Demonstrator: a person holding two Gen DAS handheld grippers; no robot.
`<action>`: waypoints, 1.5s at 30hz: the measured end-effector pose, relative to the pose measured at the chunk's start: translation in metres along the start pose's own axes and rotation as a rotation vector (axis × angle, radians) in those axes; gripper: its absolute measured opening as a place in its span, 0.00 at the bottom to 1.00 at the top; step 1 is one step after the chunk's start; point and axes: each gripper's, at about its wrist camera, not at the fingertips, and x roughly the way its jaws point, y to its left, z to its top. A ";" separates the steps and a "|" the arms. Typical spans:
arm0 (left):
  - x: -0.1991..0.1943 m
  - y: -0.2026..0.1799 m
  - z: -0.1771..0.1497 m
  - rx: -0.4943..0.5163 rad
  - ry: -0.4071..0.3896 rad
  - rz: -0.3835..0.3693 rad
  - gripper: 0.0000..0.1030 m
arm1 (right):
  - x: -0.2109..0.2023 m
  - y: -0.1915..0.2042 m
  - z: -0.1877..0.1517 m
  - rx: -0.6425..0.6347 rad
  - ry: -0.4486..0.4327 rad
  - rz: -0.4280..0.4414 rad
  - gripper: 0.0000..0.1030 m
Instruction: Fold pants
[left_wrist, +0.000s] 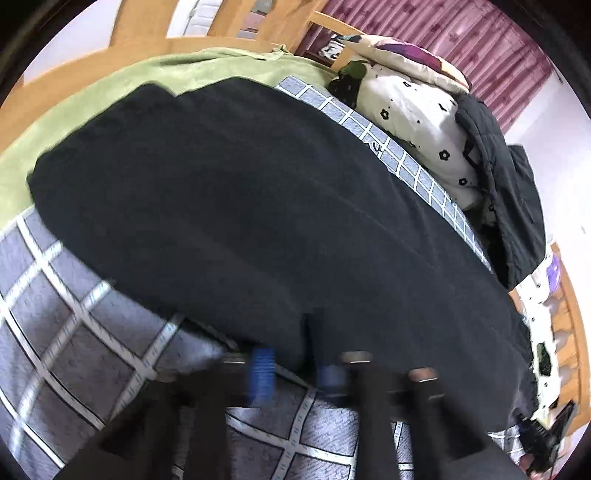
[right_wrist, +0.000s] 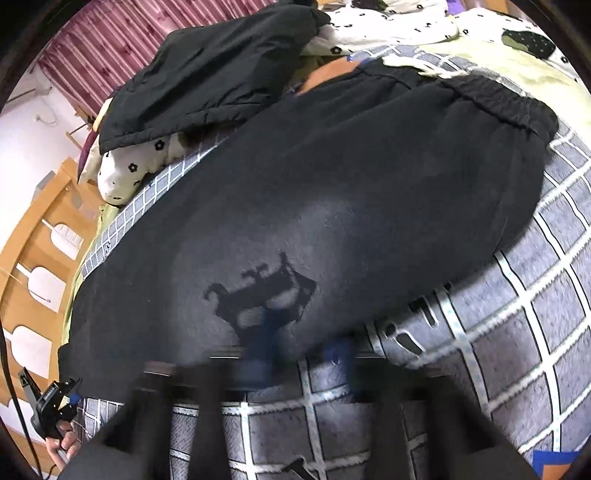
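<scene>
Blurred blue-tipped left gripper (left_wrist: 295, 369) pinches the near hem of the black pants (left_wrist: 240, 206), apparently; right gripper (right_wrist: 303, 358) likewise nips their near edge (right_wrist: 332, 206) beside a dark printed emblem (right_wrist: 262, 295); pants lie spread across the grey checked bedspread (left_wrist: 55, 314), waistband toward its far right corner.

Bright, even daylight. Heavy fisheye bending with black corners. Motion blur smears the gripper fingers (left_wrist: 262, 373) and near checked blanket (left_wrist: 74, 325). Sharp gripper shadow on the pants (right_wrist: 266, 295).
</scene>
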 end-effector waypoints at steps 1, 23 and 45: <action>-0.005 -0.004 0.003 0.022 -0.023 0.002 0.13 | -0.004 0.005 0.002 -0.006 -0.022 -0.005 0.12; 0.072 -0.116 0.145 0.344 -0.206 0.147 0.11 | 0.046 0.115 0.163 -0.384 -0.156 -0.026 0.10; 0.018 -0.106 0.064 0.251 -0.102 0.115 0.75 | 0.017 0.070 0.105 -0.323 -0.053 -0.106 0.55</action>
